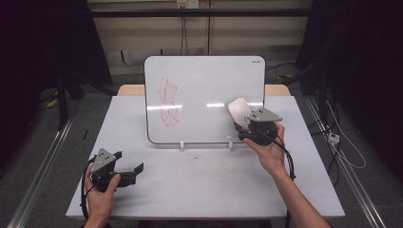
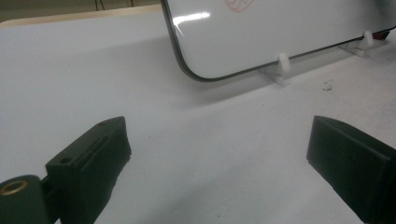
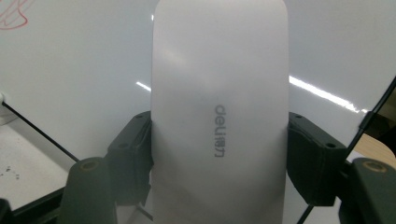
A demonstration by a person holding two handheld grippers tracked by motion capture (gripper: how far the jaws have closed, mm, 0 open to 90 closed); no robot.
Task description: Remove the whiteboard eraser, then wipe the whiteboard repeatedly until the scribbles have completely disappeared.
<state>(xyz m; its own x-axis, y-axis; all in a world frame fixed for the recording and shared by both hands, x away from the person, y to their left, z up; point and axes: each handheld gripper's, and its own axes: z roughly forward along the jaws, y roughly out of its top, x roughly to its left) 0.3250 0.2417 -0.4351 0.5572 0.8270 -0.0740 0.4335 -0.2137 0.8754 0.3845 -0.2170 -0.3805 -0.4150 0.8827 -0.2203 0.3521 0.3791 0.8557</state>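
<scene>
Whiteboard (image 1: 204, 95) behind eraser (image 1: 239, 110), right tongs (image 1: 243, 124) gripping

My two handheld grippers, left (image 1: 127, 172) and right (image 1: 243, 127): matte black blocky jaws, brass-ringed screw holes behind them, grey three-cornered plates on top, black cables trailing from the rear.

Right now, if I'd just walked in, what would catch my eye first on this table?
Probably the whiteboard standing upright at the back of the table, with a red scribble on its left half. Next, the right gripper holding a pale whiteboard eraser clamped between its jaws in front of the board's lower right part. The left gripper rests near the table's front left, jaws wide apart with nothing between them.
</scene>
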